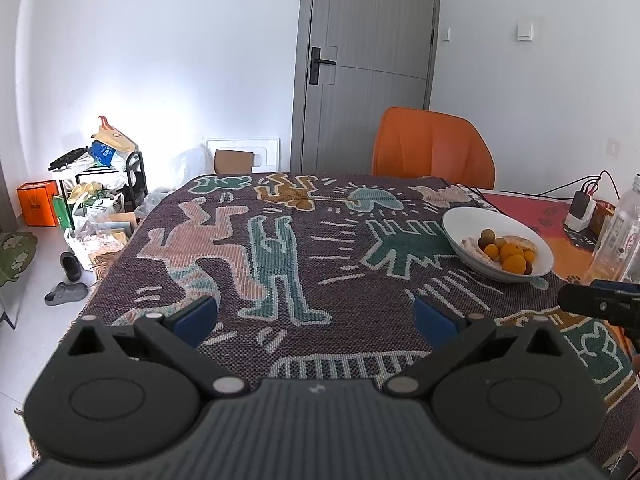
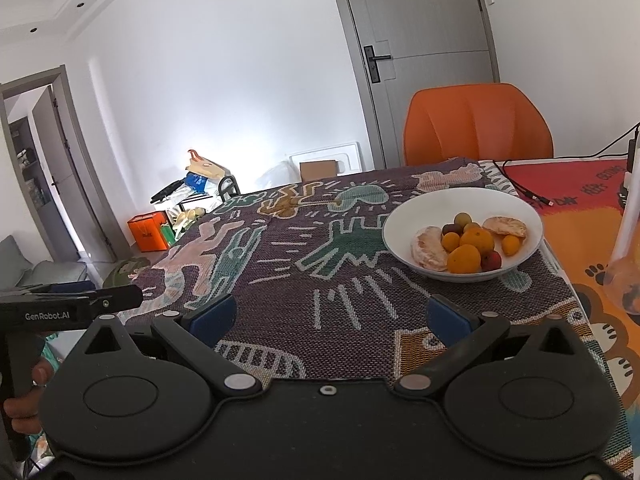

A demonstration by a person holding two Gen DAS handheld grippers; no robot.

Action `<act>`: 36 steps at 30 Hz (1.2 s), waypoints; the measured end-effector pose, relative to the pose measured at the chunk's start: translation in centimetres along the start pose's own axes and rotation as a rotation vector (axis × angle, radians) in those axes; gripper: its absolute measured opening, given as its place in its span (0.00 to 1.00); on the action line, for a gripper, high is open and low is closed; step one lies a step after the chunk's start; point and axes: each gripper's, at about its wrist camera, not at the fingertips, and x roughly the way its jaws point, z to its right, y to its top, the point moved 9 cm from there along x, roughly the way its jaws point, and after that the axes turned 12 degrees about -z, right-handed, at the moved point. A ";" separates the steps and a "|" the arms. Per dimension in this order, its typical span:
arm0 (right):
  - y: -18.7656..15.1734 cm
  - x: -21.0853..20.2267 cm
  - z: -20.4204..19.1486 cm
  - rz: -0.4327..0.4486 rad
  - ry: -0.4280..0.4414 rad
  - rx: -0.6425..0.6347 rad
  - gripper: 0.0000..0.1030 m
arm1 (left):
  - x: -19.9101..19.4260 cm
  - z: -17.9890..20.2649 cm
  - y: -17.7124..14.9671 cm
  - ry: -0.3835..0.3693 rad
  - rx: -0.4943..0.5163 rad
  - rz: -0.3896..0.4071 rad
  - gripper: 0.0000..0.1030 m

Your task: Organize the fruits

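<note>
Both grippers, left (image 1: 315,314) and right (image 2: 328,317), gape wide, fruit bowl (image 2: 404,216) ahead, rightward.

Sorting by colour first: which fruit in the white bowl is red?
The small round red one at the near rim of the bowl, right of the front orange. The others are orange, peeled pale, or olive-dark.

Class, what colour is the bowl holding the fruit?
White; the bowl shows best in the right wrist view.
</note>
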 end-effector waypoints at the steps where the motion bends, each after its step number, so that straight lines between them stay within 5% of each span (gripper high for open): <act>1: 0.0 0.0 0.0 0.000 0.000 -0.001 1.00 | 0.0 0.0 0.0 0.001 -0.001 -0.001 1.00; 36: -0.3 0.3 -0.1 -0.010 0.000 -0.001 1.00 | 0.1 0.1 -0.2 -0.008 -0.002 0.006 1.00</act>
